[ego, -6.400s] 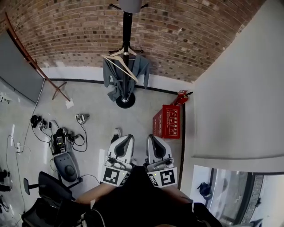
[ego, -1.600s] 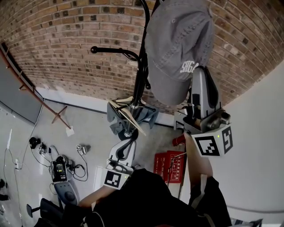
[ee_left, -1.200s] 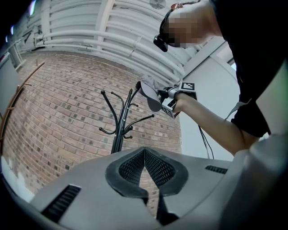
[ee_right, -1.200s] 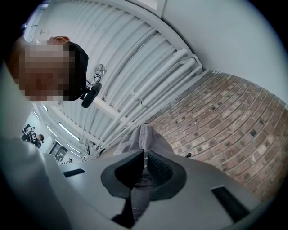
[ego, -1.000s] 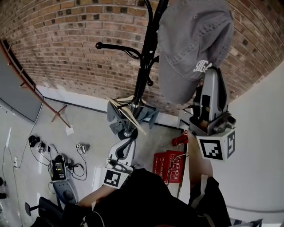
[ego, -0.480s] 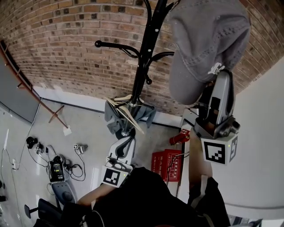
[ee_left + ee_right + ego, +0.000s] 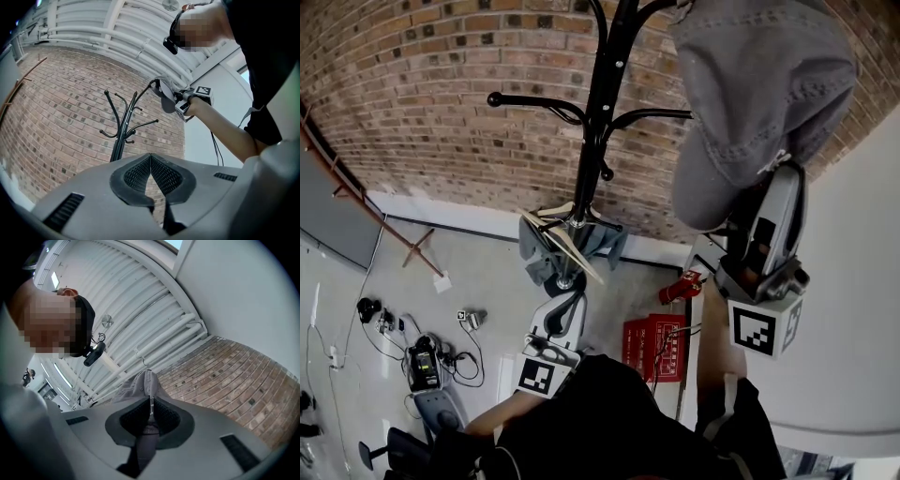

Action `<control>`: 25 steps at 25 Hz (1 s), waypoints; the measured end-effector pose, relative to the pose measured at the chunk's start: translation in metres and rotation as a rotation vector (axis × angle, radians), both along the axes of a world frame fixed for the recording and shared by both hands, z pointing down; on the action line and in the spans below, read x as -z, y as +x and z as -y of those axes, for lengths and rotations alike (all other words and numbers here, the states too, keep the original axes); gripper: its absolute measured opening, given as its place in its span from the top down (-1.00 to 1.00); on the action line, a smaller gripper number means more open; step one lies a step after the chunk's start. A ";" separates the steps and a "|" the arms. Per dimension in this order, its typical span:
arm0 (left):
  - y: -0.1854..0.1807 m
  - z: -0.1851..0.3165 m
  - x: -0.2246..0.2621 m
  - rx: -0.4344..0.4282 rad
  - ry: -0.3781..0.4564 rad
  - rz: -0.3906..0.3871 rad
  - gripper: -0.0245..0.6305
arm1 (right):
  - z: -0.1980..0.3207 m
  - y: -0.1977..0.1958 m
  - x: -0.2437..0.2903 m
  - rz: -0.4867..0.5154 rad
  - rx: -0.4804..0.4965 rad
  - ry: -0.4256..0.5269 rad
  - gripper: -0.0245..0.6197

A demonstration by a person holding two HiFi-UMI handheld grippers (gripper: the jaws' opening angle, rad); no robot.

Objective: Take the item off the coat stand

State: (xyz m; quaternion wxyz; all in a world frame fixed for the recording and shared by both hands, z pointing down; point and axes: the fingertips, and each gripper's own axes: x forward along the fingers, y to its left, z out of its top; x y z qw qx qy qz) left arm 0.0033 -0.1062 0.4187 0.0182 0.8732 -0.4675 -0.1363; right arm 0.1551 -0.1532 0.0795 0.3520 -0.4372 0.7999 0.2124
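Note:
In the head view a grey cap point(image 7: 755, 84) hangs in the air to the right of the black coat stand point(image 7: 602, 122), apart from its hooks. My right gripper point(image 7: 766, 180) is raised beneath the cap, shut on its lower edge. The right gripper view has the cap's fabric point(image 7: 139, 386) pinched between the jaws of the right gripper point(image 7: 150, 403). My left gripper point(image 7: 561, 314) hangs low near my body, shut on nothing. From the left gripper point(image 7: 150, 158) I see the stand point(image 7: 123, 133) and the cap point(image 7: 165, 93) held off to its right.
A wooden hanger point(image 7: 565, 240) and a grey garment point(image 7: 592, 246) hang low on the stand. A red crate point(image 7: 661, 345) and a fire extinguisher point(image 7: 679, 286) sit on the floor by the white wall point(image 7: 853, 309). Cables and devices point(image 7: 422, 361) lie at left.
The cap and my right gripper have moved to the right, away from the stand's pole and clear of its hooks. The left gripper has stayed low.

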 end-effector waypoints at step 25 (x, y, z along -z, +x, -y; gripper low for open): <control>0.004 -0.003 -0.006 -0.057 -0.016 0.022 0.87 | -0.011 0.007 -0.063 -0.035 -0.021 -0.119 0.81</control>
